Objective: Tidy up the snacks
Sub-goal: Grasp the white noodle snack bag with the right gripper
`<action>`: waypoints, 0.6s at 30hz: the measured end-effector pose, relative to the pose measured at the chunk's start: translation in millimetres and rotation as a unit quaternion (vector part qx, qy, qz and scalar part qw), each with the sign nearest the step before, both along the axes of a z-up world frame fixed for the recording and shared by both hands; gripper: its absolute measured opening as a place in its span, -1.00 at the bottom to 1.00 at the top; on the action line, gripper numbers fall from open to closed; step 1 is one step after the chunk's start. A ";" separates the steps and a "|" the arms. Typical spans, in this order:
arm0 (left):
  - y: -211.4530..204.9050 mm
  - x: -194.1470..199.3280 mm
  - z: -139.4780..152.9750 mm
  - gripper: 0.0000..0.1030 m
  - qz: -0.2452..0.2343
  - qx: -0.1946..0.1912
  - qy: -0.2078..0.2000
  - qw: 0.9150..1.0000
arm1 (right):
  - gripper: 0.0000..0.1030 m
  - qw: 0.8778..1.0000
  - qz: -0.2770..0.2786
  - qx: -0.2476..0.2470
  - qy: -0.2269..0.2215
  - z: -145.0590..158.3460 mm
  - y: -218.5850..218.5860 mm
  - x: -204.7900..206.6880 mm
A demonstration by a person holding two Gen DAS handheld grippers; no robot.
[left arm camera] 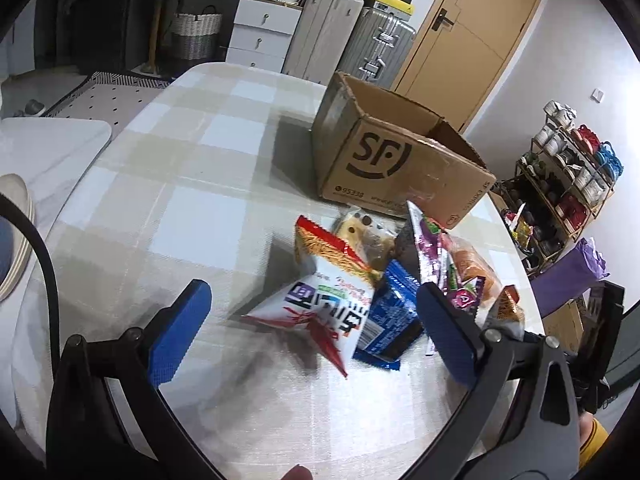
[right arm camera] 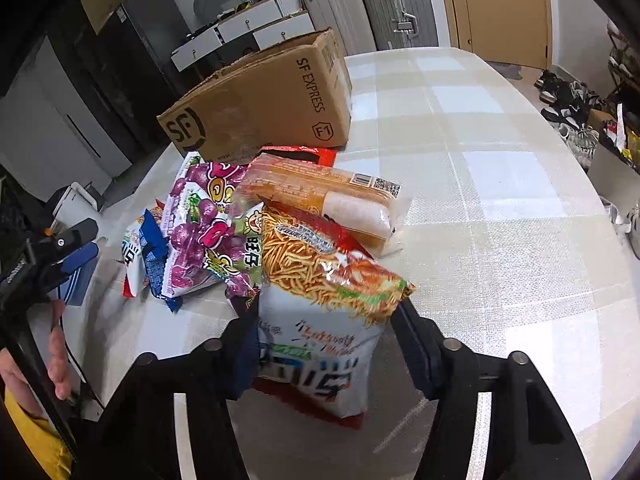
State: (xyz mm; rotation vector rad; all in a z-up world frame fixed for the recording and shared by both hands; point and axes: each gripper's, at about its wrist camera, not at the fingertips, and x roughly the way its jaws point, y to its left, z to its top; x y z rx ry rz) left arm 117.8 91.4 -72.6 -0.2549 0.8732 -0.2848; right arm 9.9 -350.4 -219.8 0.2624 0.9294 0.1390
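Observation:
A pile of snacks lies on the checked table (left arm camera: 180,200) in front of an open SF cardboard box (left arm camera: 372,156) (right arm camera: 260,108). My right gripper (right arm camera: 324,332) is shut on a noodle snack bag (right arm camera: 320,280), its pads pressing both sides. Behind it lie a purple grape candy bag (right arm camera: 200,224), an orange bread package (right arm camera: 320,192) and a blue pack (right arm camera: 154,256). My left gripper (left arm camera: 312,296) is open, its blue pads either side of a second white and red noodle bag (left arm camera: 328,292) and the blue pack (left arm camera: 392,312), touching neither.
Stacked plates (left arm camera: 12,236) sit at the table's left edge. Suitcases (left arm camera: 352,32), white drawers (left arm camera: 264,28) and a wooden door (left arm camera: 472,32) stand behind. A shoe rack (left arm camera: 568,176) and loose shoes (right arm camera: 568,104) are off the right side. A hand (right arm camera: 56,344) holds the left gripper.

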 end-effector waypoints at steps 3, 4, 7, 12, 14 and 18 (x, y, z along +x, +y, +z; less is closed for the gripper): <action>2.5 1.3 -2.3 0.98 0.003 0.006 0.004 1.000 | 0.01 1.000 -0.002 0.003 -0.008 4.6 -4.4 -2.0; 3.3 1.6 -2.8 0.98 0.003 0.008 0.004 1.000 | 0.01 1.000 -0.005 0.006 -0.009 5.6 -6.7 -2.9; 6.4 4.0 -5.0 0.98 -0.005 0.012 0.002 1.000 | 0.00 1.000 -0.009 0.020 -0.017 9.9 -15.5 -7.4; 10.0 18.6 -23.4 0.97 -0.027 -0.017 0.046 0.998 | -0.01 0.999 0.007 0.026 -0.028 16.3 -15.2 -11.8; -1.1 20.7 -27.9 0.97 -0.041 0.007 0.048 0.998 | -0.01 0.999 0.016 0.028 -0.033 19.1 -12.4 -13.3; -26.0 26.3 -31.3 0.98 -0.065 0.039 0.039 0.996 | -0.01 0.998 0.031 0.030 -0.039 22.9 -7.3 -15.9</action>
